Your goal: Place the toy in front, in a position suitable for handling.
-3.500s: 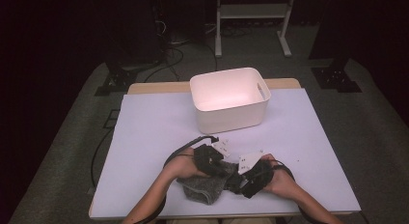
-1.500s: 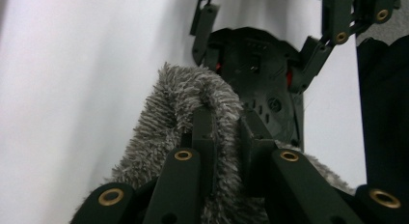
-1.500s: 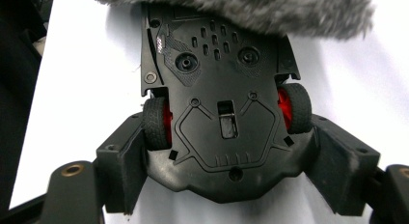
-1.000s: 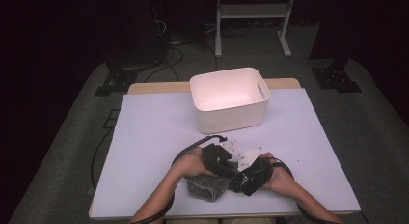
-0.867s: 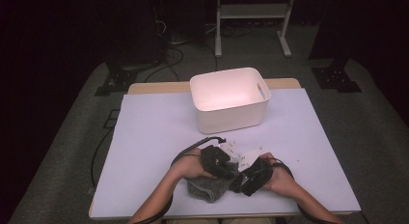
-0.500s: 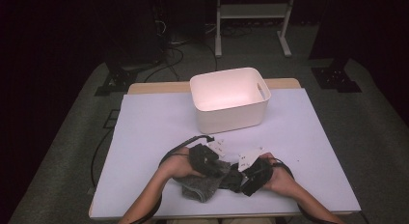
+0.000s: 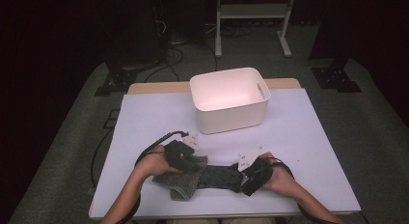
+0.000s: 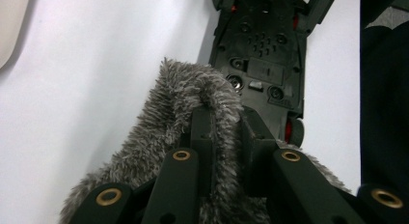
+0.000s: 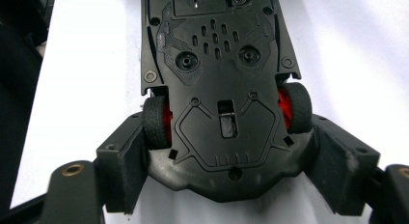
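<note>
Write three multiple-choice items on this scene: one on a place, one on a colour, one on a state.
1. Where does the white bin stand?
A. beyond both grippers
B. beside the person's elbows
C. on the floor

2. What colour are the toy car's wheel hubs?
A. yellow
B. red
C. white

3. What does the left gripper do?
A. gapes open
B. clamps the grey fluffy cloth
C. grips the bin

Key: 1 A, farther up the table; 2 B, red inside the tyres; 3 B, jaws shut on cloth.
</note>
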`<state>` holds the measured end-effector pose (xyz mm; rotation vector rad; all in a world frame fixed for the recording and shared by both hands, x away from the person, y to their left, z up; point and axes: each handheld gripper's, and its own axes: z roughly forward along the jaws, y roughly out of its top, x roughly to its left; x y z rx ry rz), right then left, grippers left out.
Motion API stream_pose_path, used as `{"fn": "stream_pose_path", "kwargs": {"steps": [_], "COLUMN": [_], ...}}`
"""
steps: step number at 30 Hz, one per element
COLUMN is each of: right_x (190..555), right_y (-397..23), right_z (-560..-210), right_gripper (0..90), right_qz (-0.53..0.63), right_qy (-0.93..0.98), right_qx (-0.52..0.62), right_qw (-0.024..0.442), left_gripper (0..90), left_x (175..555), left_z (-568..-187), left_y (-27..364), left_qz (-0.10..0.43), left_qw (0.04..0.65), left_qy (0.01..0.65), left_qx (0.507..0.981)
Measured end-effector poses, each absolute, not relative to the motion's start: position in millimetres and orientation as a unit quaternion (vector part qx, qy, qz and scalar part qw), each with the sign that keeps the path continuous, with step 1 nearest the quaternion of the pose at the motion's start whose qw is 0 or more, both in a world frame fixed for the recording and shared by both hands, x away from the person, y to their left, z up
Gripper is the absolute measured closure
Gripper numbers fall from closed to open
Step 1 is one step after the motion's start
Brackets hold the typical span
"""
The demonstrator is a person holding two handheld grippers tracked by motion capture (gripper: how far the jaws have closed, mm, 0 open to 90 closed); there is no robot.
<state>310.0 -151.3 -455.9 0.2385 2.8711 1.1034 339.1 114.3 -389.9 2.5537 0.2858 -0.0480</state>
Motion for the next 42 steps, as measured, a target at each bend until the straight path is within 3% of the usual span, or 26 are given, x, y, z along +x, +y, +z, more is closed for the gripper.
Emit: {"fn": "stream_pose_path", "kwargs": {"steps": [6,17,26,42], "right_x": [310.0,309.5,309.2,310.1], "right_y": [-150.8,-151.0,-150.8,-150.5], "right_z": [-455.6,-455.9,-456.0,-455.3], "right_gripper": [22.5,22.5,22.6,22.5], "right_qz": [0.356,0.357,0.357,0.354], "right_qy": [0.931,0.93,0.93,0.932], "right_qx": [0.078,0.079,0.079,0.076], "right_qw": [0.027,0.028,0.028,0.03], "left_gripper": [79.1,79.1,79.0,79.0], "left_x": [340.7,333.0,329.1,332.1], "left_z": [-391.6,-396.4,-400.1,-391.2], "left_y": [104.8,43.6,21.7,84.1], "left_qz": [-0.025,-0.044,-0.053,-0.031], "left_qw": [0.288,0.282,0.281,0.283], "left_qy": [0.098,0.033,0.009,0.071], "left_qx": [0.952,0.958,0.958,0.956]}}
